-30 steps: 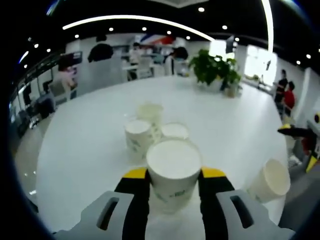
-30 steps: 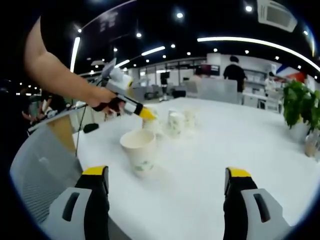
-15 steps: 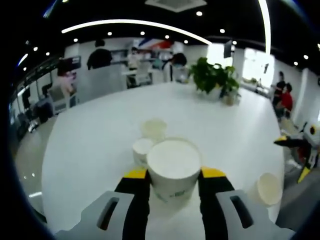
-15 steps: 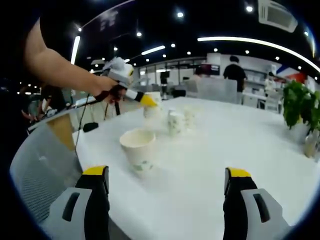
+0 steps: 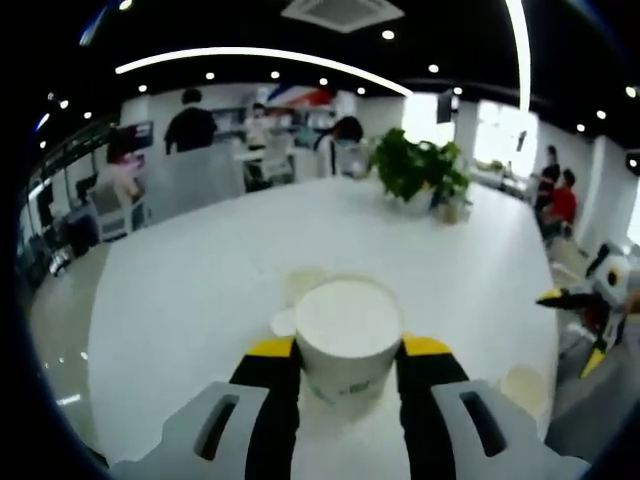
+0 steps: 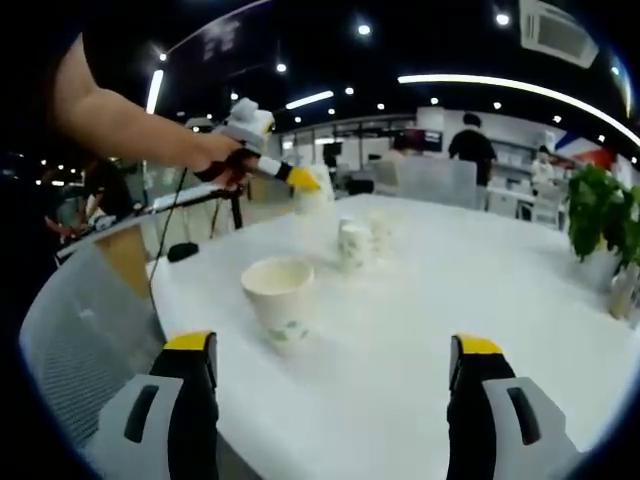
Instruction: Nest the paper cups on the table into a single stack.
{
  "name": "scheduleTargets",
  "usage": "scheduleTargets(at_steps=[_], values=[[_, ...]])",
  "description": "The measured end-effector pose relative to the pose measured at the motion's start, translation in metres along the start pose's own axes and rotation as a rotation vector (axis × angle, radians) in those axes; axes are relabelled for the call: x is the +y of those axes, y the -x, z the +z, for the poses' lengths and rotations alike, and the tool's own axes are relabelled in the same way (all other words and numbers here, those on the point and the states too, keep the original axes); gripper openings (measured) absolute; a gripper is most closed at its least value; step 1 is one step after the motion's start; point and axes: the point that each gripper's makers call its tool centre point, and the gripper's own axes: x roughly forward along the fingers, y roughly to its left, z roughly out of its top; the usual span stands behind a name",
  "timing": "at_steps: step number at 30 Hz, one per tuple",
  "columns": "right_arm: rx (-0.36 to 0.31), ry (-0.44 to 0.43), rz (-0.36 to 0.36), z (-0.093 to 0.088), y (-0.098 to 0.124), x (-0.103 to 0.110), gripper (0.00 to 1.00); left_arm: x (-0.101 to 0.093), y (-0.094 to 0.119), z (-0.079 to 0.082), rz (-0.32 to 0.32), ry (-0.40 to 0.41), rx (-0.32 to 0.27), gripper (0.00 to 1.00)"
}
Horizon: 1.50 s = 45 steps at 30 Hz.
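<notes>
"Which step is this?"

"The carry step. The left tongs (image 5: 348, 350) squeeze a cup (image 5: 347, 330) and hold it up over the counter (image 5: 180, 290). More cups (image 6: 352, 243) stand under it, at 12 o'clock from the near cup (image 6: 279, 300)."

"And the right tongs (image 6: 335, 365)?"

"Wide open, holding nothing. The near cup sits at 11 o'clock from them."

"What comes next?"

"I think the held cup must drop straight into another cup."

"Any words on it?"

"Just a green mark, too blurry to read."

In the left gripper view, the held paper cup (image 5: 347, 335) hides most of the cups (image 5: 300, 288) behind it, toward twelve o'clock.
</notes>
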Motion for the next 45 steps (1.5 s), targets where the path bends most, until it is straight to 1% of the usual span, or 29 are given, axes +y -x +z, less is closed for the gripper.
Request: scheduleTargets(at_steps=[5,13,21,27,35,36,39,42,45], values=[[0.000,0.002,0.001,0.001,0.000,0.001,0.95,-0.003,0.001,0.008,-0.008,-0.009,-0.012,0.37],[0.001,0.007,0.006,0.000,0.000,0.001,0.95,-0.004,0.002,0.016,-0.013,-0.029,-0.016,0.36],[0.002,0.010,0.009,0.000,0.000,0.002,0.95,-0.009,0.006,0.023,-0.022,-0.029,-0.024,0.36],[0.001,0.010,0.011,0.000,0.000,0.003,0.95,-0.021,0.007,0.028,-0.048,-0.049,-0.027,0.36],[-0.001,0.013,0.012,0.000,-0.001,0.003,0.95,-0.036,0.011,0.036,-0.082,-0.052,-0.041,0.36],[-0.002,0.013,0.012,0.000,-0.001,0.004,0.95,-0.039,0.011,0.037,-0.097,-0.054,-0.038,0.36],[-0.006,0.013,0.012,0.001,0.000,0.004,0.95,-0.044,0.013,0.039,-0.103,-0.067,-0.031,0.36],[-0.009,0.014,0.011,0.002,0.001,0.004,0.95,-0.050,0.016,0.044,-0.117,-0.068,-0.039,0.36],[-0.009,0.014,0.012,0.002,0.001,0.004,0.94,-0.057,0.018,0.046,-0.131,-0.075,-0.041,0.36]])
